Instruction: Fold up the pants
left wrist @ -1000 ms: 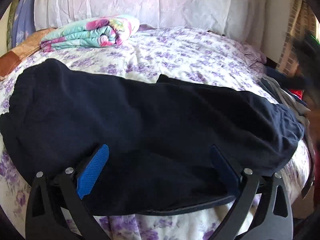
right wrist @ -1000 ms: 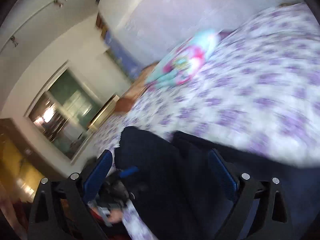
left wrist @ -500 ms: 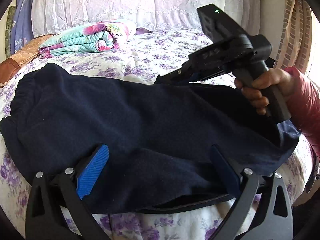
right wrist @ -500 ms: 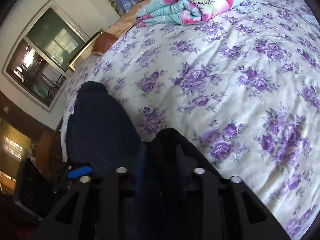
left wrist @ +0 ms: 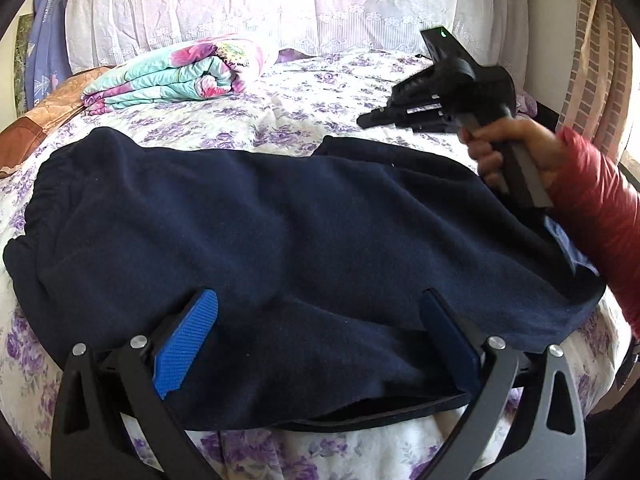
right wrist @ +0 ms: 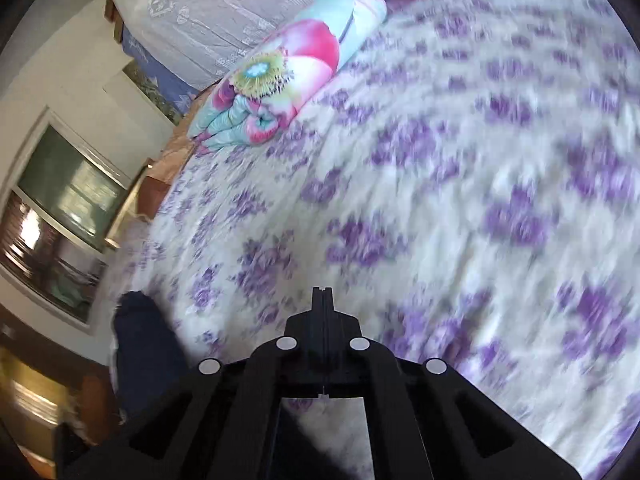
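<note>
Across the bed (left wrist: 328, 92) the navy pants (left wrist: 304, 248) are spread out flat, lying sideways on the purple-flowered bedspread, with the gathered elastic waistband over at the left and the leg ends off to the right near my red sleeve (left wrist: 600, 216). One leg end pokes out a bit along the far edge, around the middle.

My left tool (left wrist: 318, 332) hangs right over the near edge of the pants with its fingers spread wide. The blue pad (left wrist: 188, 340) on one side and the darker one opposite both sit above the fabric, nothing pinched between them, so it isn't gripping anything.

My right tool (left wrist: 368, 120) is out past the far edge of the pants, over bare bedspread, tips pointing left from the left camera's angle. My right hand (left wrist: 516, 148) is wrapped around its handle. From its own camera the two fingers are pressed fully together (right wrist: 322, 292), and there's no cloth caught between them, just blurry flower print beyond. A dark bit of the pants (right wrist: 140, 344) shows down in the lower left of that view.

Back toward the head of the bed there's a folded floral quilt (left wrist: 176, 76), teal and pink, sitting well apart from the pants, with a white lace cover (left wrist: 280, 4) behind it.
</note>
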Available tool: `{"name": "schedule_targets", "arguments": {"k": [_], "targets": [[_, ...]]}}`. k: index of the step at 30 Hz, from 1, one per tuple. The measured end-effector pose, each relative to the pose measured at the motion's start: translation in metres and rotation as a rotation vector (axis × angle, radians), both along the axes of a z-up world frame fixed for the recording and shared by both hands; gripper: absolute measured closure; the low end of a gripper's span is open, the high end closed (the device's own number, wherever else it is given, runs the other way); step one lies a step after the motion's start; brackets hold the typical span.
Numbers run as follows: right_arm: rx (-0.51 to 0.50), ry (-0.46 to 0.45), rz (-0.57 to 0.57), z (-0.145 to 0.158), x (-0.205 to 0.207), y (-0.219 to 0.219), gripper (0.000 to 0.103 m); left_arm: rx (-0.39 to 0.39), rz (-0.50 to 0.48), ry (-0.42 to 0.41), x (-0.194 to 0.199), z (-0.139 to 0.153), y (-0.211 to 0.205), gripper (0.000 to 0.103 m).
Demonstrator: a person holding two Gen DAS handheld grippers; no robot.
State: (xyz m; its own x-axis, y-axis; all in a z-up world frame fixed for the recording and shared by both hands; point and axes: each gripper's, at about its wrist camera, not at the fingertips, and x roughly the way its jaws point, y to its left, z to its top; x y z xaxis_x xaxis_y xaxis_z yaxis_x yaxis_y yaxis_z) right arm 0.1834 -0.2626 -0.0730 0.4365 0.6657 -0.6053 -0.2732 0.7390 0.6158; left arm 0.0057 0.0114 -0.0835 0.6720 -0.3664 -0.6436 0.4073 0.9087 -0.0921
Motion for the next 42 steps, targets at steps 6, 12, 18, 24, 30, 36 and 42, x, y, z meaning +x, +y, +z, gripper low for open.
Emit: {"name": "schedule_targets", "arguments": {"k": [6, 12, 18, 24, 30, 36, 42], "targets": [[-0.080, -0.052, 0.200, 0.028, -0.034, 0.037, 0.060, 0.000, 0.008, 0.004, -0.004, 0.001, -0.001, 0.005], [-0.272, -0.052, 0.297, 0.008, -0.043, 0.068, 0.061, -0.065, 0.183, -0.097, 0.000, 0.036, 0.043, 0.005], [-0.348, -0.155, 0.316, 0.015, -0.068, 0.085, 0.098, -0.089, 0.312, 0.074, 0.058, 0.026, 0.090, 0.005], [-0.174, -0.075, 0.140, 0.012, -0.011, 0.037, 0.099, -0.122, 0.310, 0.054, 0.043, 0.022, 0.100, 0.005], [-0.039, 0.073, 0.083, -0.034, 0.004, 0.020, 0.101, 0.161, 0.320, -0.004, 0.031, 0.017, 0.070, 0.004], [-0.164, -0.091, 0.000, 0.021, -0.040, -0.002, 0.066, 0.137, 0.298, 0.009, 0.022, 0.018, 0.098, 0.004], [-0.141, -0.148, 0.113, 0.024, -0.141, 0.016, 0.050, 0.207, 0.309, -0.037, 0.034, 0.031, 0.101, 0.004]]}}
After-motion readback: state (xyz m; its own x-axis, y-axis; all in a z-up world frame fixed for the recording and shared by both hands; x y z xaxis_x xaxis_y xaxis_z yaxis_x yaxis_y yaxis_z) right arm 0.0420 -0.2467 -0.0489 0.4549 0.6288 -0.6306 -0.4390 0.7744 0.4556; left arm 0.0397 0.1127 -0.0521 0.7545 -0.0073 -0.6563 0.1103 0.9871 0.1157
